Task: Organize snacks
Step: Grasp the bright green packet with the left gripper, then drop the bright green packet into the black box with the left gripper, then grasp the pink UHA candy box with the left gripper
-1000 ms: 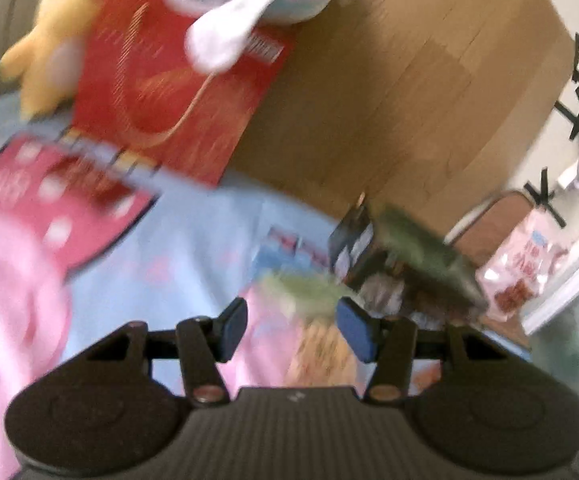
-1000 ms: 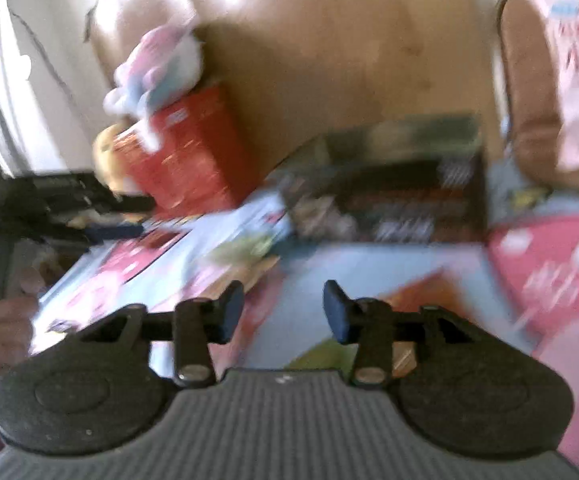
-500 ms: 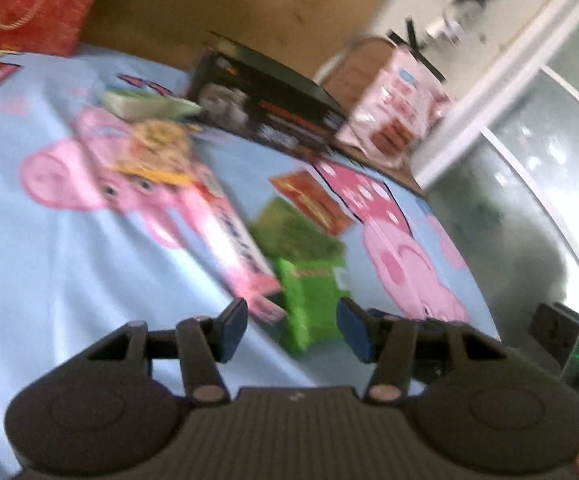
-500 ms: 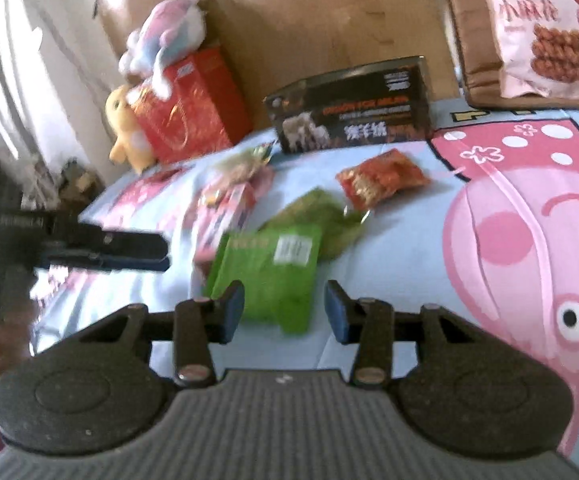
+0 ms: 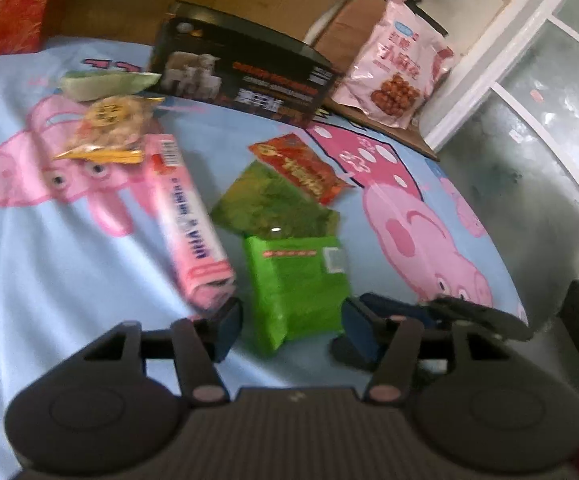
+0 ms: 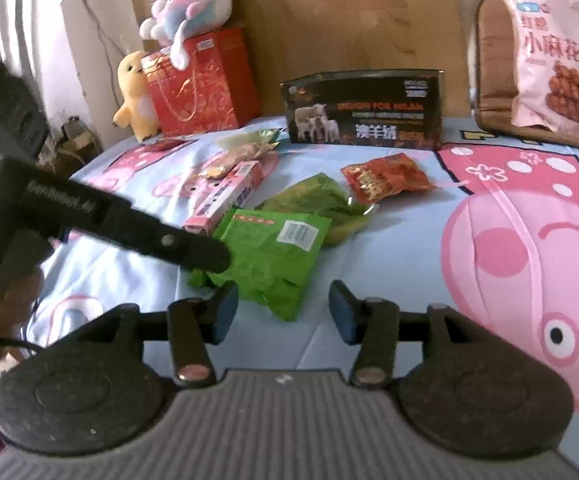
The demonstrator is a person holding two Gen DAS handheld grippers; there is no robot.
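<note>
**Op:** Left wrist view has my left gripper (image 5: 291, 322) spread wide and empty, its jaws either side of the near end of the bright green pack (image 5: 297, 280). I judge that's a line-up for a first pick; nothing is pinched.

**Obs:** And the right?

**Op:** My right gripper (image 6: 283, 312) is spread too, empty, just short of the same green pack (image 6: 269, 256). In that view the left gripper's finger reaches across the pack's left edge.

**Obs:** Where are the snacks, relative to the black box (image 6: 363, 110)?

**Op:** All lie loose on the sheet (image 6: 409, 240) in front of it, likely waiting to be sorted. Count: one bright green pack nearest me, one darker green pack (image 6: 321, 200) touching it, one red pack (image 6: 385, 176) nearer the box, one pink carton (image 6: 225, 196) to the left, one yellow-edged bag (image 5: 109, 128) and one pale green packet (image 5: 105, 82) just beside the box. One pink bag (image 6: 553, 68) leans on a chair to the box's right.
</note>
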